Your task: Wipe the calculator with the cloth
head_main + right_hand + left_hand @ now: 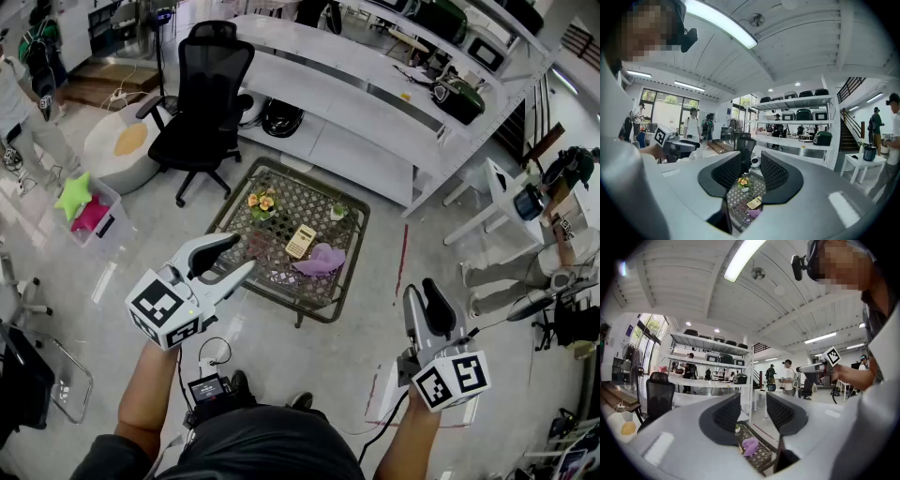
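The beige calculator (300,240) lies on a low lattice-topped table (343,302), with the crumpled purple cloth (322,260) just right of it. Both grippers are held in the air well short of the table. My left gripper (242,253) stands open over the table's near left corner and holds nothing. My right gripper (420,292), off to the right over the floor, has a narrow gap between its jaws with nothing in it. In the right gripper view (751,171) the calculator (754,202) shows far below the jaws. The left gripper view (752,413) shows the cloth (750,446).
A small pot of flowers (262,202) and a little cup (337,212) stand at the table's far side. A black office chair (202,103) and long white shelving (375,112) lie beyond. A box with a green star toy (75,197) sits left. People stand at both sides.
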{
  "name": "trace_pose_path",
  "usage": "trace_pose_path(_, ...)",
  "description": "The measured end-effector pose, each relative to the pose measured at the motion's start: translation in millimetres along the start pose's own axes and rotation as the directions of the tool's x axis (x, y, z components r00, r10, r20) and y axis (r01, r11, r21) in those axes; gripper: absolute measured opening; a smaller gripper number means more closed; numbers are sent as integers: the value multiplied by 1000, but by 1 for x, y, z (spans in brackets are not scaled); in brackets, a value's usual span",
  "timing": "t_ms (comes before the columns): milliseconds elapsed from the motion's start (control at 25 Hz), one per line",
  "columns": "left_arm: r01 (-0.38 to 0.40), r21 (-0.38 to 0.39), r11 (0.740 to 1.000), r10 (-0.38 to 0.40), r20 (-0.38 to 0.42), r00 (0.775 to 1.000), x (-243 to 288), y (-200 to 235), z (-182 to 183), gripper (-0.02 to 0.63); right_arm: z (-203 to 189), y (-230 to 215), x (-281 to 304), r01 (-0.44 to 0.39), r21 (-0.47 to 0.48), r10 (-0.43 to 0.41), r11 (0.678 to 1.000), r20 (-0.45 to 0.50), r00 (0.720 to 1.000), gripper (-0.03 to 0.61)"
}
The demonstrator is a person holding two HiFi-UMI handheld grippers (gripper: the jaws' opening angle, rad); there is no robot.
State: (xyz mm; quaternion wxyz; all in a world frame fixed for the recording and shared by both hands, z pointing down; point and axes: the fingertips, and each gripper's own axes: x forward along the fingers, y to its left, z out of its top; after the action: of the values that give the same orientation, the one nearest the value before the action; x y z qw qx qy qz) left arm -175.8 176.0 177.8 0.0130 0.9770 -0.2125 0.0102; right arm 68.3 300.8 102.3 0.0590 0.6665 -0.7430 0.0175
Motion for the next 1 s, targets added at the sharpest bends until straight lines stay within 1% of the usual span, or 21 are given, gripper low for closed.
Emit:
trace_pose_path(120, 7, 8, 1000, -7, 12, 1000, 0, 4, 8, 229, 5, 1, 1, 11, -9, -11, 1000, -2, 1000, 114)
trace_pose_path(600, 17, 8, 1000, -17, 27, 999, -7, 14, 9, 229, 12, 14, 4, 20, -39, -20, 999, -11, 1000, 114)
trace_pose_path(840, 19, -7, 1000, -18, 38, 999, -3, 19, 0, 229, 1, 18, 10, 20, -47, -22, 999, -28, 999, 114)
trace_pose_path(1000, 11, -19, 1000, -11, 9, 1000, 4, 17, -11, 229, -9, 10, 20, 2, -21, -3, 1000, -38, 999, 126)
